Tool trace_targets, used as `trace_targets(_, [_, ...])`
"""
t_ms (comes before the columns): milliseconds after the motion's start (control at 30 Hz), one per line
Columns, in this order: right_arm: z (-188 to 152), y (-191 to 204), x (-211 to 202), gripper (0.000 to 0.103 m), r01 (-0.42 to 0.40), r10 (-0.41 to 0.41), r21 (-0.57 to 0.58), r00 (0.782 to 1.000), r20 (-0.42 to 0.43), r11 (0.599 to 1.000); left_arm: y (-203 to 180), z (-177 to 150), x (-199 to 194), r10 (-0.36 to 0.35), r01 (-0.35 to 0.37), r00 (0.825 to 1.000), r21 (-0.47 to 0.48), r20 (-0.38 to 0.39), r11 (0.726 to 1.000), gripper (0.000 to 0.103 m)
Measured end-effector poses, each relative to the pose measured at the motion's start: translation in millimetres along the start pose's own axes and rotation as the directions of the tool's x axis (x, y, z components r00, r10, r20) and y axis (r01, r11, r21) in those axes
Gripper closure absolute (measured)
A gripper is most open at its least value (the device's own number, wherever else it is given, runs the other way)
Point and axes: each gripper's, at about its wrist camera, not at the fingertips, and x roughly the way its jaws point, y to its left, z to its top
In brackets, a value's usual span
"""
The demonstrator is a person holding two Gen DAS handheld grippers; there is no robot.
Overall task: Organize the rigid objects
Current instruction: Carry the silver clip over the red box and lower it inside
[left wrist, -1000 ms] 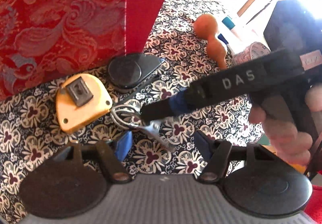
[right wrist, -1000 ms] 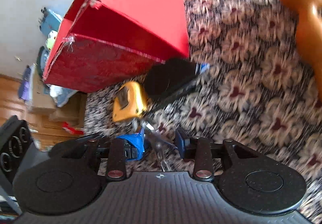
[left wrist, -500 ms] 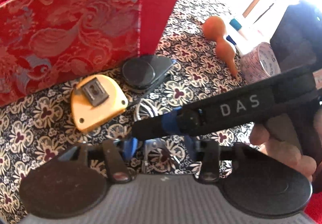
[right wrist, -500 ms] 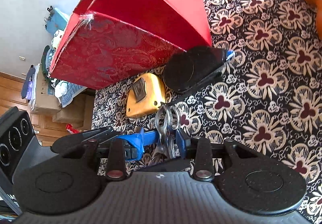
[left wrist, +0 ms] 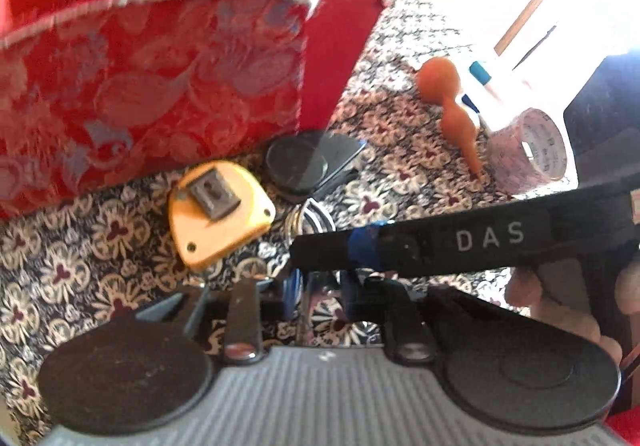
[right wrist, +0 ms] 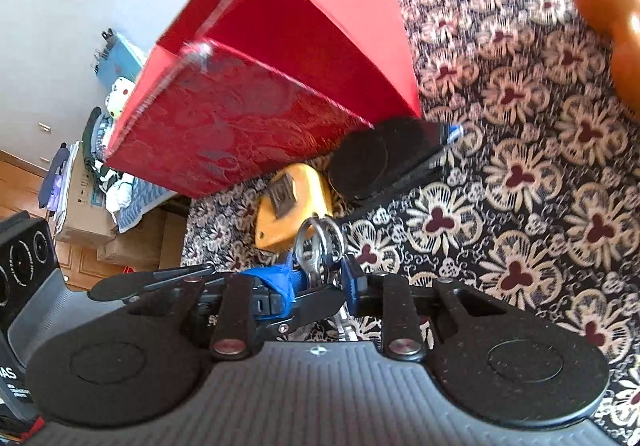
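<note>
The left gripper point(left wrist: 318, 296), its jaws just drawn together, clamps the metal bunch of keys point(right wrist: 320, 250) from one side, while the right gripper point(right wrist: 320, 280) pinches the same bunch between its blue-taped pads. The key rings stand just in front of the yellow tape measure point(left wrist: 218, 213) on the floral tablecloth point(right wrist: 520, 173). Behind the tape measure lie a black case point(left wrist: 308, 161) and an open red brocade box point(left wrist: 160, 85); an orange gourd point(left wrist: 452, 105) rests well to its right.
</note>
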Motion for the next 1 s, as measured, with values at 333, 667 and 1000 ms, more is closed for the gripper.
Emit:
trace_targets(333, [22.6,29.9,-56.9,0.097,0.009,0.005,-0.078,0.985,0.175,0.997,-26.6,36.9,-51.3,-0.031,0.005,0.987,0.162,0.155,0.987,0.092])
trace_targets(667, [95.4,84.8,-75.1,0.097,0.001,0.080,-0.251,0.947,0.312,0.968,-18.5,108.5,-103.8,-0.030,-0.052,0.943,0.234,0.332,0.971,0.092])
trace_targets(1000, [168.4,99.5,-0.9,0.097,-0.018,0.071,-0.238,0.974,0.215,0.971,49.9,168.5,-70.1,0.045,-0.084,0.964,0.136,0.263,0.987,0.094])
